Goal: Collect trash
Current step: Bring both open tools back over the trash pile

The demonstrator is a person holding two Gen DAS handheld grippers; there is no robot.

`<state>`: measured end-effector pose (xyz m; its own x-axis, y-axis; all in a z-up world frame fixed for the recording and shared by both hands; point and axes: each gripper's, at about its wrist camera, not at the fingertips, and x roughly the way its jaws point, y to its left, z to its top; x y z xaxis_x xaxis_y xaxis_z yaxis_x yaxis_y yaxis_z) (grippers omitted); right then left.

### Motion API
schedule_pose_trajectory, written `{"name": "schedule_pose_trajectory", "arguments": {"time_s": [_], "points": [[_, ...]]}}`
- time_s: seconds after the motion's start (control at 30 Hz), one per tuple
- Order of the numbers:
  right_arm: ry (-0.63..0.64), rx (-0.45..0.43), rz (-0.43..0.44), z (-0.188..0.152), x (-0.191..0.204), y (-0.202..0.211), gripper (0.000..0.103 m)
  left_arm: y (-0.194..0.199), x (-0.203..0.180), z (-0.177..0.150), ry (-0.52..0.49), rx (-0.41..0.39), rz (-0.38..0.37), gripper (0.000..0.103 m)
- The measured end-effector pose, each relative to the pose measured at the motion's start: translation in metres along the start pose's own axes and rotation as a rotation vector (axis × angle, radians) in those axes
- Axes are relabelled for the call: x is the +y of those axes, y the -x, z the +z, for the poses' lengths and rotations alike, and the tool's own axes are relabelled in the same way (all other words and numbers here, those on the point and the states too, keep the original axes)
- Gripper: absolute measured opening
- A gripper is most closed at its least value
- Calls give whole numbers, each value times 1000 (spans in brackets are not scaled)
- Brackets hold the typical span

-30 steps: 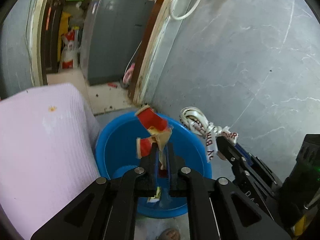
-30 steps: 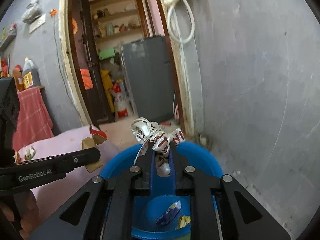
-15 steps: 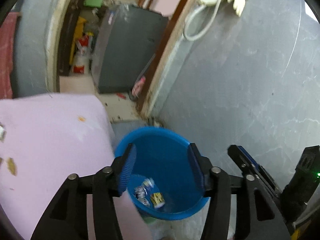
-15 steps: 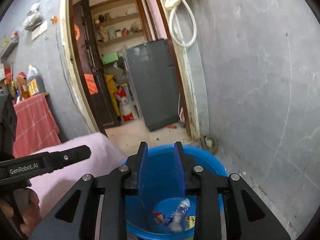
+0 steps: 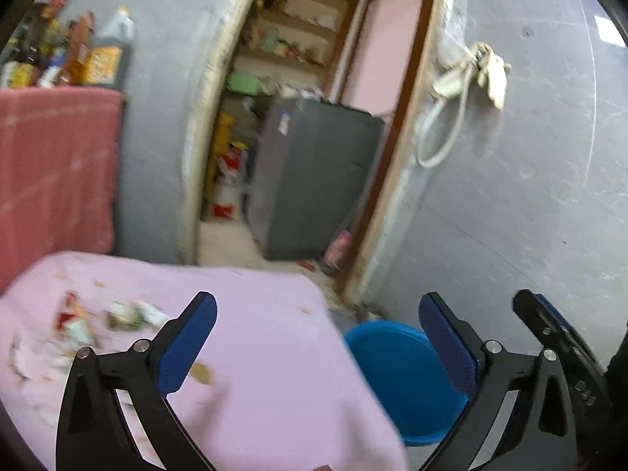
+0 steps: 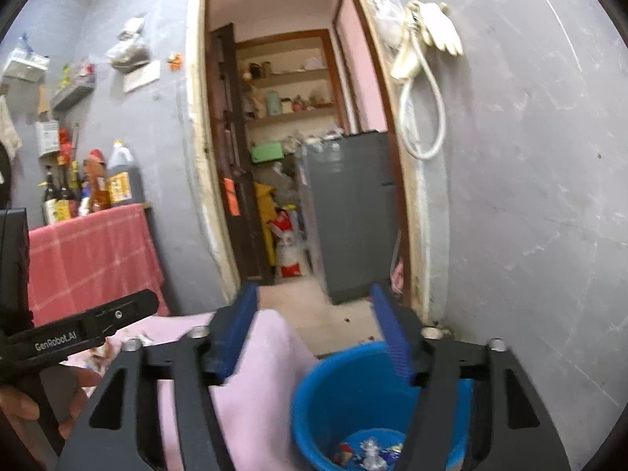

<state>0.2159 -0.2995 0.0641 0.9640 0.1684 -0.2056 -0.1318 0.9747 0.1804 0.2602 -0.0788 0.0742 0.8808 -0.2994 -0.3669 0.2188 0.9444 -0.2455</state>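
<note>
**Both tongs wide open, wrappers in bucket**

Since half a second ago both views have swung up and away from the bucket, and both tongs have spread further apart; a second ago each pinched a wrapper, and now neither holds anything.

- Left tongs (image 5: pixel 317 316): jaws splayed wide, blue pads facing each other across a broad gap, nothing between them. They hang over the pink cloth (image 5: pixel 255 353), with the right-hand pad above the bucket's edge.
- Right tongs (image 6: pixel 314 310): jaws apart, empty, poised above the bucket's near rim and the cloth's corner.
- Blue bucket (image 6: pixel 314 404): stands on the floor against the grey wall (image 6: pixel 530 196), just beside the draped cloth. Dropped wrappers (image 6: pixel 367 449) lie on its bottom, crumpled, red, silver and blue.
- Remaining trash (image 5: pixel 78 322): a blurred scatter of scraps and wrappers on the cloth's left part, well apart from the bucket; a small brownish scrap (image 5: pixel 200 371) sits near the left pad.
- Surroundings: open doorway with a grey fridge (image 5: pixel 314 172) beyond, shelves above it; a white cord and glove (image 6: pixel 428 39) hang on the wall; bottles (image 6: pixel 90 184) stand on a red checked cloth (image 6: pixel 90 259) at left.
- Person's left hand (image 6: pixel 23 400): grips the left tool's handle, seen low in the right view.
</note>
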Motion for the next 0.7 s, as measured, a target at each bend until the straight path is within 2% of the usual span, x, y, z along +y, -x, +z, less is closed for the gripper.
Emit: {"name": "schedule_pose_trajectory", "arguments": {"time_s": [0.17,0.27,0.4,0.5,0.7], "points": [[3,-23,77,1,34,1,87,37,33,-1,-15,-49,87,101],[9,-36,135,-2,59,1,103,57,55,-2,-9,-75,138,101],[29,-51,200,-6,89,-1,103,87,91,-7,16,-126,218,101],[46,-38,257,-12,110,-6,103,102,113,-11,31,-136,261,101],[121,40,287,-30,146,-25,103,113,153,-28,78,-78,287,101]]}}
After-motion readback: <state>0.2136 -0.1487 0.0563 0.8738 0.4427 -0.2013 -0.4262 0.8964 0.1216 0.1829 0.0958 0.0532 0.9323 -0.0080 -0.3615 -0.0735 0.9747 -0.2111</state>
